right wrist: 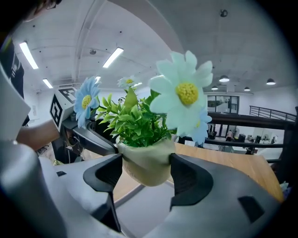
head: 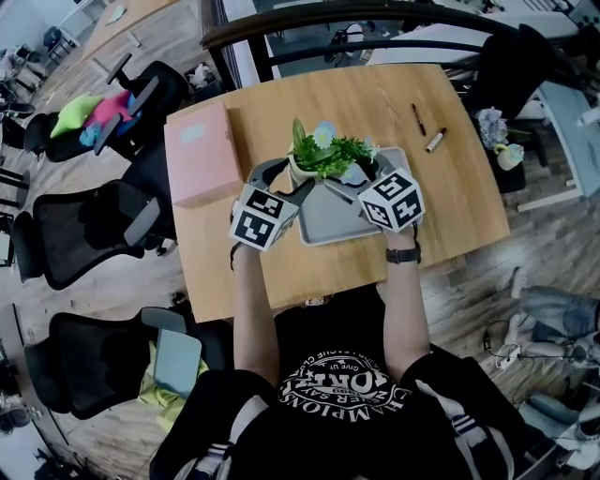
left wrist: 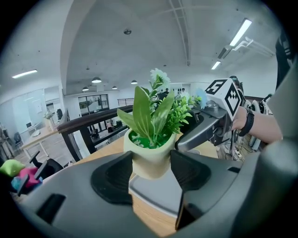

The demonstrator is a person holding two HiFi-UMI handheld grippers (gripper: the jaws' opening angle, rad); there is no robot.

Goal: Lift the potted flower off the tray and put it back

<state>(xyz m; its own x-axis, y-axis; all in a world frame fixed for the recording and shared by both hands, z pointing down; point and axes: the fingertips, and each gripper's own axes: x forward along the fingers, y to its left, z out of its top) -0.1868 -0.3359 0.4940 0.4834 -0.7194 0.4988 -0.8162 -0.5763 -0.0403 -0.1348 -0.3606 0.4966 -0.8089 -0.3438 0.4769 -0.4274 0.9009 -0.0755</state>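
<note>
The potted flower [head: 323,155], a pale green pot with green leaves and light blue daisies, hangs a little above the grey tray [head: 333,223] on the wooden table. My left gripper [head: 291,180] is shut on the pot from the left and my right gripper [head: 354,180] from the right. In the left gripper view the pot [left wrist: 151,160] sits squeezed between the black pads of my left gripper [left wrist: 151,174], with the tray [left wrist: 156,190] below. The right gripper view shows the pot [right wrist: 146,162] clamped in my right gripper [right wrist: 145,174], its bottom off the tray [right wrist: 139,209].
A pink box [head: 202,155] lies on the table left of the tray. Two pens [head: 436,141] lie at the far right of the table. Black office chairs [head: 94,230] stand to the left, and a dark railing [head: 356,14] runs beyond the far edge.
</note>
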